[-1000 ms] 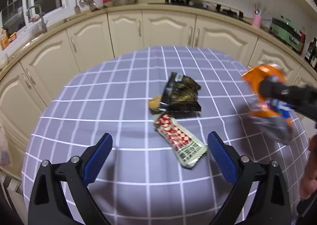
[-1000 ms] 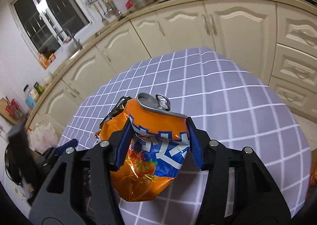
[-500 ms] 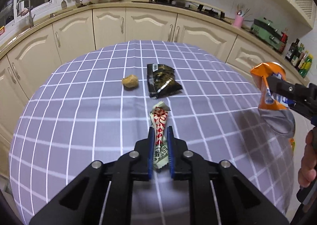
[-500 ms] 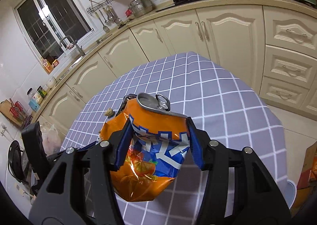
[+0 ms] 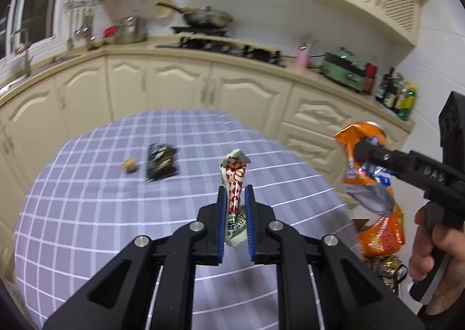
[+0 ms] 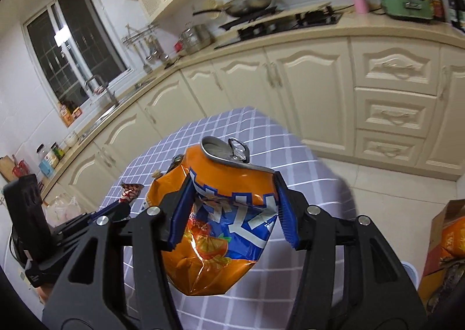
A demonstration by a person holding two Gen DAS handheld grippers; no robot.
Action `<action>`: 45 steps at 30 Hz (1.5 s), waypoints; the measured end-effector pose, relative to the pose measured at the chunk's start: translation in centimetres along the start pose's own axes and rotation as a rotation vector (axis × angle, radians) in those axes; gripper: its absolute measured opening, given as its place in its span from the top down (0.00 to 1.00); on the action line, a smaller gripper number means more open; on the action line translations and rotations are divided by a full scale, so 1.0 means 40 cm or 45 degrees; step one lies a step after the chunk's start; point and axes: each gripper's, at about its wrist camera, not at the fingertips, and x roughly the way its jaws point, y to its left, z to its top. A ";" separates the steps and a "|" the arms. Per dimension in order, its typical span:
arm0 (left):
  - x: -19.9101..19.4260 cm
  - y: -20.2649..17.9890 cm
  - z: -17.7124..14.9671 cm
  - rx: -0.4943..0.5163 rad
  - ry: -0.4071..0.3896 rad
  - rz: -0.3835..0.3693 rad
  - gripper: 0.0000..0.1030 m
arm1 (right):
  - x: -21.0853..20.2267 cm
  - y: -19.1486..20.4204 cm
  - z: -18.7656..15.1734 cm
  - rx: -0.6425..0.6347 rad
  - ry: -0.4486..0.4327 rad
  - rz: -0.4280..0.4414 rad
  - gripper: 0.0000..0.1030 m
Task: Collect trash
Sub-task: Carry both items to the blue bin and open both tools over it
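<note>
Orange crushed can (image 6: 221,222) sits clamped in the right tool (image 6: 232,210); the left tool (image 5: 235,213) pinches a snack wrapper (image 5: 234,181) above the tabletop (image 5: 87,213). Both loads look mid-carry, so next comes a bin, probably the box (image 6: 444,240) near right.

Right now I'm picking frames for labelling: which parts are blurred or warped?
Left wrist view: the counter and black wrapper are motion-smeared, while the left tool and its red-and-white wrapper stay crisp. Right wrist view: mostly sharp, crushed orange can clear; fisheye bends the cabinets.
</note>
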 end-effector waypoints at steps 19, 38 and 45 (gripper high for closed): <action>0.086 -0.521 -0.088 0.239 0.101 -0.396 0.89 | -0.352 -0.480 -0.157 0.317 -0.086 -0.450 0.49; 0.500 -0.816 -0.465 0.422 0.692 -0.564 0.89 | -0.237 -0.876 -0.478 0.746 0.265 -0.637 0.49; 0.600 -0.849 -0.534 0.450 0.877 -0.595 0.47 | -0.179 -0.946 -0.550 0.869 0.335 -0.614 0.26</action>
